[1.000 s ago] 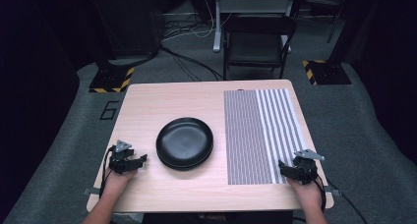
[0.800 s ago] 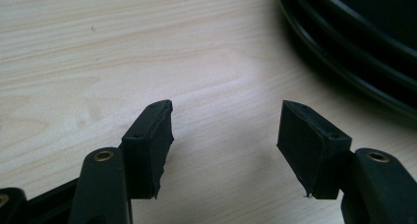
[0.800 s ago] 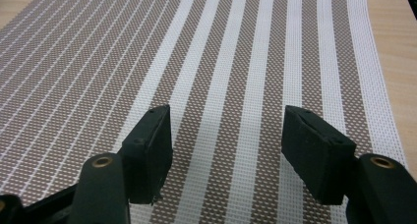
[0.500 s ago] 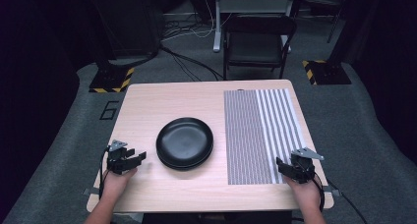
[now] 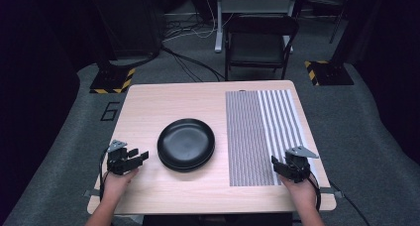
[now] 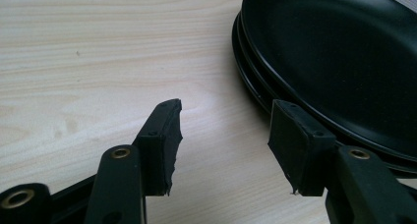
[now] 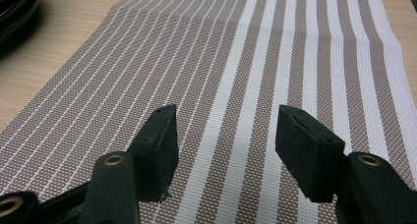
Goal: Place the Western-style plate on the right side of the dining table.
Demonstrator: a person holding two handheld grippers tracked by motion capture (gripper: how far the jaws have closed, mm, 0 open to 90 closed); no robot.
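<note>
- High view: stacked black plates (image 5: 186, 144) sit mid-table; left gripper (image 5: 138, 156) just left of the plates, right gripper (image 5: 277, 165) over the striped placemat (image 5: 262, 132) to their right.
- Left gripper view: jaws wide apart, empty — judged approach step; next, close on the plates' near rim.
- Right gripper view: jaws gaping, holding nothing, above the placemat right of the plates.

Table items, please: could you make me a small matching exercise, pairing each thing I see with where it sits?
Things:
1. black plates
2. striped mat
3. left gripper
4. right gripper

Places:
A. over the mat's near edge
B. right part of the table
C. middle of the table, stacked
D. on bare wood, beside the plates

Pairs: 1-C, 2-B, 3-D, 4-A
</note>
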